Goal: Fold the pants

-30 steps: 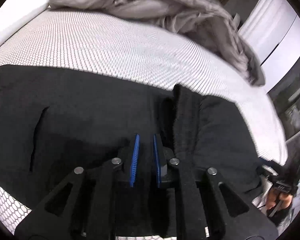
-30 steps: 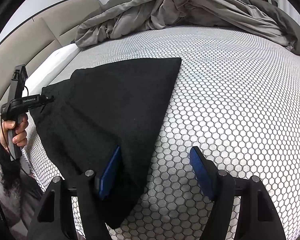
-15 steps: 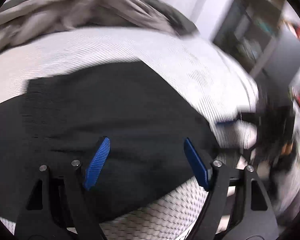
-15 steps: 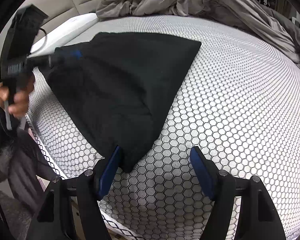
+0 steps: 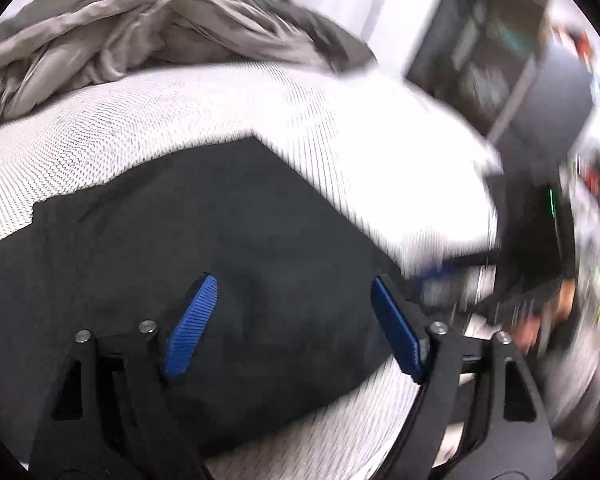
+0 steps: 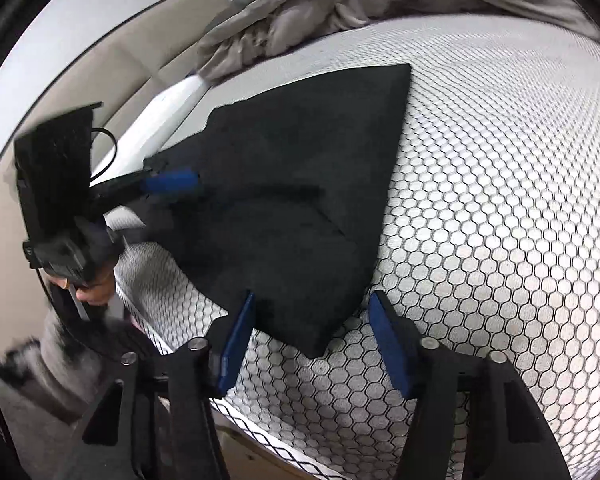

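Observation:
The black pants [image 6: 300, 208] lie folded on the white honeycomb-patterned mattress [image 6: 500, 208]. They also show in the left wrist view [image 5: 204, 264]. My left gripper [image 5: 292, 324] is open and empty, its blue pads just above the pants' near part. It also shows in the right wrist view [image 6: 172, 182] at the pants' left edge. My right gripper [image 6: 312, 340] is open and empty, straddling the pants' near corner by the mattress's front edge. It appears blurred in the left wrist view [image 5: 452, 268].
A crumpled grey blanket [image 5: 140, 36] lies at the far side of the mattress, also in the right wrist view [image 6: 340, 4]. A beige headboard [image 6: 100, 72] stands left. Blurred shelves and furniture [image 5: 520, 80] stand beyond the bed's right side.
My left gripper opened, let go of the pants and swung right across them. The right gripper drew back to the pants' near corner, still open.

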Action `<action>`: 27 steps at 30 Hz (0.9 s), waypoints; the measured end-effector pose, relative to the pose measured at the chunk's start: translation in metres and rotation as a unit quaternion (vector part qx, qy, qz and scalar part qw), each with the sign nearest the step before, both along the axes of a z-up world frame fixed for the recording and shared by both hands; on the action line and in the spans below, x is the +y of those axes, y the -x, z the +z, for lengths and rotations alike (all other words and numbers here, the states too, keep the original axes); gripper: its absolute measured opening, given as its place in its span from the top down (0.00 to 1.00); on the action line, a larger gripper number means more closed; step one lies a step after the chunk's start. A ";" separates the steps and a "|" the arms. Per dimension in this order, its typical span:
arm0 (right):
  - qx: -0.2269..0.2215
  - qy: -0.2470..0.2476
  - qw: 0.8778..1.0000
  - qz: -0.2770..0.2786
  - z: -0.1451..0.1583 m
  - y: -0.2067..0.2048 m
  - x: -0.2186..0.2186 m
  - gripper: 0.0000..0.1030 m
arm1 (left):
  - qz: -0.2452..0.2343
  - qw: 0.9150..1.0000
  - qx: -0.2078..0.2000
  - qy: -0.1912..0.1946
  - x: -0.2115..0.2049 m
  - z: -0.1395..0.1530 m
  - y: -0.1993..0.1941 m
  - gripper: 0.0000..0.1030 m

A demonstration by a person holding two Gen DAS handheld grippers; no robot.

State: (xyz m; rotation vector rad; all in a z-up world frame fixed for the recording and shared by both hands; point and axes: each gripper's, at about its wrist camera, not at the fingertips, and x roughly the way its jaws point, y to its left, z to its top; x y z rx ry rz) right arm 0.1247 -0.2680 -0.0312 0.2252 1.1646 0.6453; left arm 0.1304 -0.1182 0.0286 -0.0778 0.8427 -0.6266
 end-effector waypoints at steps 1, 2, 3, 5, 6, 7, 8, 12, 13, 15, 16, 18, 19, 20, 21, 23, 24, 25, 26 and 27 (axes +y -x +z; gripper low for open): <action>0.001 -0.012 1.000 -0.007 0.003 -0.001 -0.002 0.50 | 0.007 1.000 0.007 0.011 -0.005 0.000 -0.008 0.24; 0.006 -0.020 1.000 -0.013 0.001 -0.007 0.010 0.54 | 0.013 1.000 0.017 0.020 -0.014 -0.001 -0.020 0.24; 0.014 -0.025 0.999 -0.019 -0.001 -0.010 0.012 0.62 | 0.021 0.999 0.024 0.021 -0.026 -0.005 -0.031 0.24; 0.023 -0.013 0.999 -0.023 -0.006 -0.015 0.015 0.69 | 0.045 0.998 0.040 -0.009 -0.051 -0.016 -0.051 0.24; 0.024 -0.010 0.999 -0.023 -0.007 -0.016 0.016 0.74 | 0.053 0.997 0.052 -0.029 -0.062 -0.022 -0.061 0.24; 0.022 -0.011 0.999 -0.024 -0.006 -0.017 0.017 0.78 | 0.058 0.995 0.067 -0.052 -0.073 -0.032 -0.069 0.24; 0.021 -0.011 0.999 -0.026 -0.005 -0.018 0.016 0.87 | 0.063 0.993 0.078 -0.068 -0.079 -0.042 -0.072 0.24; 0.042 -0.019 0.999 -0.006 -0.010 -0.004 0.012 0.97 | 0.072 0.990 0.083 -0.086 -0.086 -0.057 -0.068 0.24; 0.046 -0.013 0.999 0.007 -0.010 0.001 0.013 0.97 | 0.071 0.990 0.082 -0.084 -0.087 -0.056 -0.068 0.24; 0.045 0.000 0.999 0.019 -0.009 0.008 0.013 0.96 | 0.071 0.991 0.082 -0.073 -0.084 -0.052 -0.064 0.24; 0.039 0.002 0.999 0.023 -0.005 0.010 0.012 0.94 | 0.074 0.992 0.080 -0.068 -0.077 -0.047 -0.060 0.24; 0.013 0.011 1.000 0.020 0.012 0.019 0.007 0.84 | 0.074 0.994 0.063 -0.046 -0.060 -0.037 -0.052 0.24; -0.010 0.016 1.000 0.017 0.025 0.024 0.004 0.81 | 0.073 0.995 0.048 -0.037 -0.051 -0.030 -0.044 0.24; -0.035 0.017 0.999 0.008 0.037 0.027 0.001 0.79 | 0.074 0.996 0.030 -0.036 -0.042 -0.023 -0.034 0.24; -0.056 0.012 0.998 0.000 0.049 0.030 -0.001 0.76 | 0.075 0.996 0.002 -0.043 -0.032 -0.015 -0.021 0.24; -0.109 -0.005 0.994 -0.020 0.070 0.034 -0.001 0.72 | 0.065 0.996 -0.033 -0.058 -0.018 -0.011 0.004 0.24; -0.127 -0.013 0.992 -0.026 0.074 0.033 0.003 0.64 | 0.054 0.995 -0.044 -0.069 -0.013 -0.012 0.014 0.24; -0.140 -0.008 0.990 -0.030 0.073 0.029 0.011 0.62 | 0.044 0.995 -0.051 -0.076 -0.010 -0.013 0.019 0.24; -0.149 -0.002 0.988 -0.033 0.069 0.022 0.020 0.62 | 0.034 0.995 -0.056 -0.081 -0.006 -0.018 0.022 0.24; -0.158 0.009 0.987 -0.032 0.065 0.019 0.033 0.62 | 0.026 0.994 -0.058 -0.089 -0.002 -0.024 0.028 0.24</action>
